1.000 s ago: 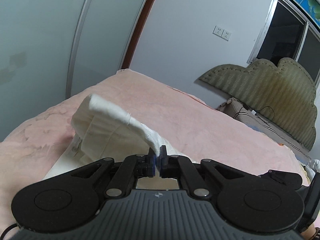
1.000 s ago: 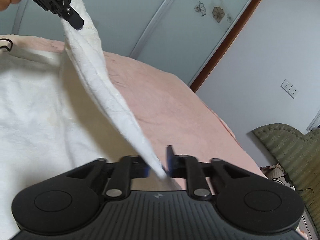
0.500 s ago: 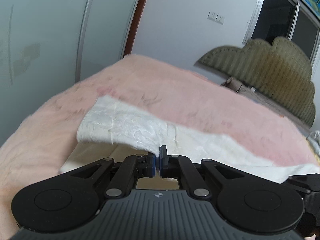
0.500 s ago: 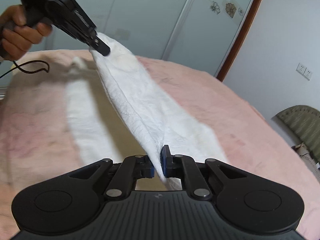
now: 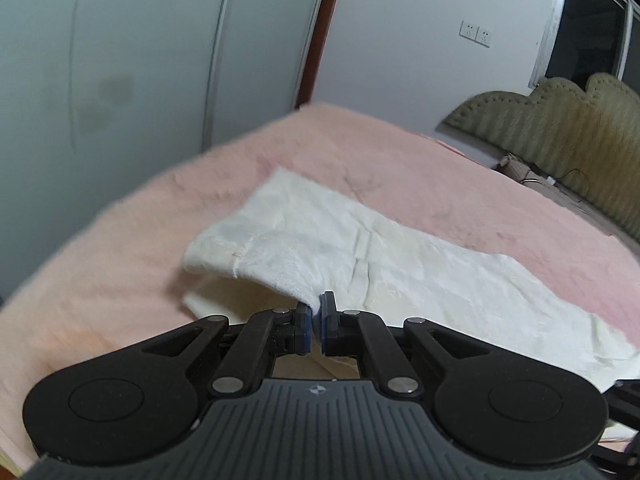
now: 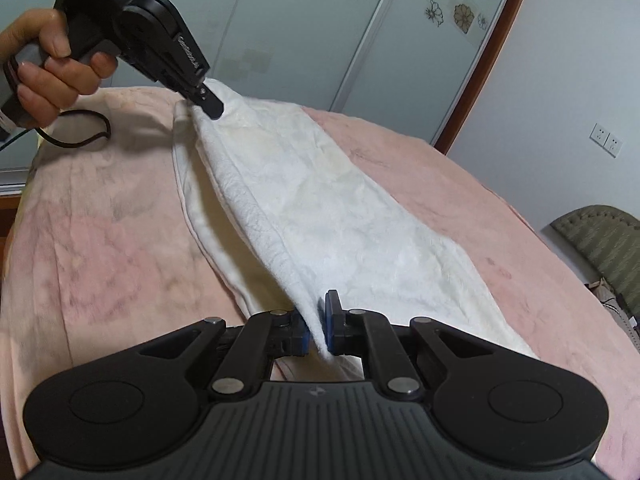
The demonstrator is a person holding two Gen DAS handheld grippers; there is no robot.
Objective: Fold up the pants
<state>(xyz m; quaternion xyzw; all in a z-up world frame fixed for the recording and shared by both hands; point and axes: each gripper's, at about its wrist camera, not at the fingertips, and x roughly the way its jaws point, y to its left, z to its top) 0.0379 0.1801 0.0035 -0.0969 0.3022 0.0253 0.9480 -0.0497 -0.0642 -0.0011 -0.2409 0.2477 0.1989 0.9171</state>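
White pants (image 5: 360,248) (image 6: 320,216) lie lengthwise on a pink blanket (image 5: 160,220) (image 6: 100,248), one layer folded over the other. My left gripper (image 5: 318,316) is shut on the near edge of the upper layer, holding it just above the lower one. In the right wrist view that same left gripper (image 6: 210,106) pinches the far end of the edge, with a person's hand (image 6: 48,64) on its handle. My right gripper (image 6: 318,326) is shut on the other end of the same edge, which runs taut between the two grippers.
The pink blanket covers a bed. A sliding wardrobe door (image 5: 120,60) (image 6: 280,32) stands beyond the bed. An olive headboard (image 5: 560,132) (image 6: 600,240) leans against the wall to the right, under a window (image 5: 592,28). A black cord (image 6: 84,136) hangs from the left gripper.
Both grippers have swept across and down with the held edge. The raised fabric has come over, so the upper layer now lies spread on the lower one.
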